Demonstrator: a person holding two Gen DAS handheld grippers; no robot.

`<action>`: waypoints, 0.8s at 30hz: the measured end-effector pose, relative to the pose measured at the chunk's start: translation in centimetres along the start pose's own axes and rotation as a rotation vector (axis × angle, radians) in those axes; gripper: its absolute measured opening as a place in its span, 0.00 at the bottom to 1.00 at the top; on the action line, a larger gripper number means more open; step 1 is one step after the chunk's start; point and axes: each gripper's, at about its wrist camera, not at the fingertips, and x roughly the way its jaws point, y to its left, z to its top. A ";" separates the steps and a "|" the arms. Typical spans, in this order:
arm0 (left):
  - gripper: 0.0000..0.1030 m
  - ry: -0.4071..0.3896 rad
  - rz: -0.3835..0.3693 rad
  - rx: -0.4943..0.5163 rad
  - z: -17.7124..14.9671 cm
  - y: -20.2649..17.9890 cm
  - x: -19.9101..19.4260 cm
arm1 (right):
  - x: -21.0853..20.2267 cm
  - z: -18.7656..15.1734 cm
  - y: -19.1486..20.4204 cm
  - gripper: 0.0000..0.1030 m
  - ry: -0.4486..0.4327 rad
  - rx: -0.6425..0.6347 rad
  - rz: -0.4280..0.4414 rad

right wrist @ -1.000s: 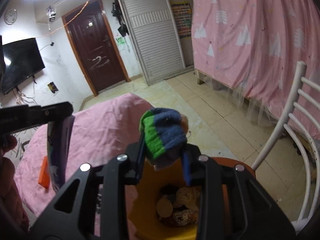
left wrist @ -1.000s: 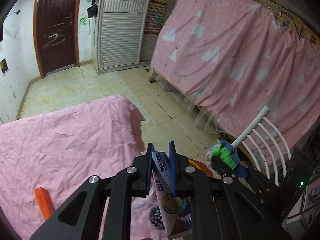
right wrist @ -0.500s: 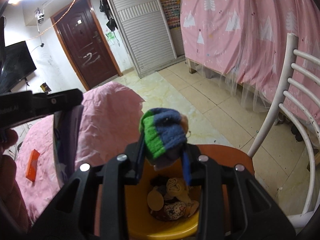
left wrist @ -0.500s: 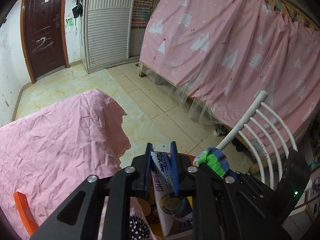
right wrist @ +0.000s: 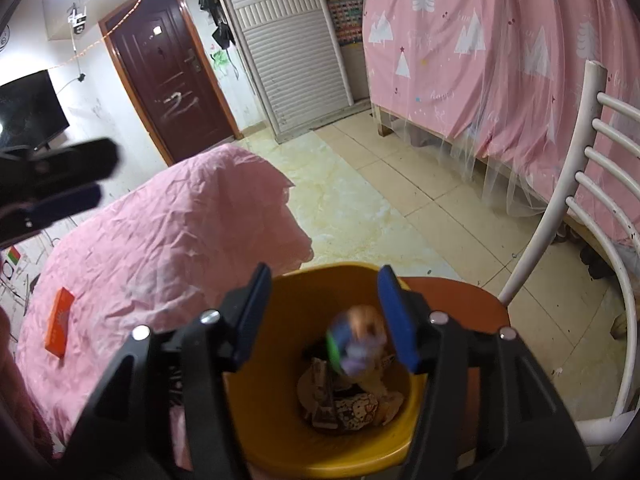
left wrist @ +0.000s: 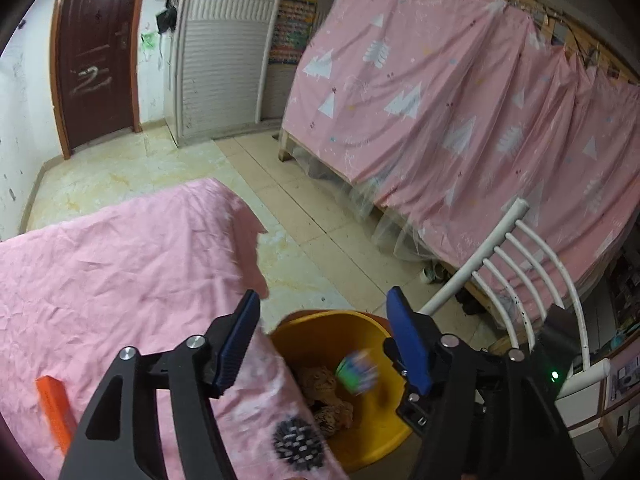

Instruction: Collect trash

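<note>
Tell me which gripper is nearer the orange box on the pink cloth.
Left. The left gripper hangs over the cloth edge, beside the orange box; the right gripper is over the bin, farther off.

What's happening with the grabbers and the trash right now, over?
Left gripper open, empty. Right gripper open, empty. Striped sock ball blurred, inside yellow bin. Orange box on pink cloth. Nothing in the way.

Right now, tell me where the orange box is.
The orange box lies flat on the pink cloth, at the left in both views, left of the yellow bin and apart from it.
</note>
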 end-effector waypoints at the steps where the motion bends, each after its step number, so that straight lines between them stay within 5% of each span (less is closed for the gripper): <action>1: 0.60 -0.016 0.009 0.002 0.0 0.4 -0.5 | 0.1 -0.1 0.1 0.57 0.005 0.003 -0.003; 8: 0.76 -0.140 0.104 0.028 -0.2 3.3 -4.6 | 0.1 0.0 2.3 0.73 0.004 0.005 0.015; 12: 0.86 -0.211 0.182 0.064 -0.4 4.8 -6.6 | -0.2 0.6 4.5 0.91 -0.010 -0.004 0.023; 24: 0.89 -0.293 0.303 -0.018 -1.2 12.0 -11.8 | -1.0 2.1 13.9 0.93 -0.072 -0.124 0.094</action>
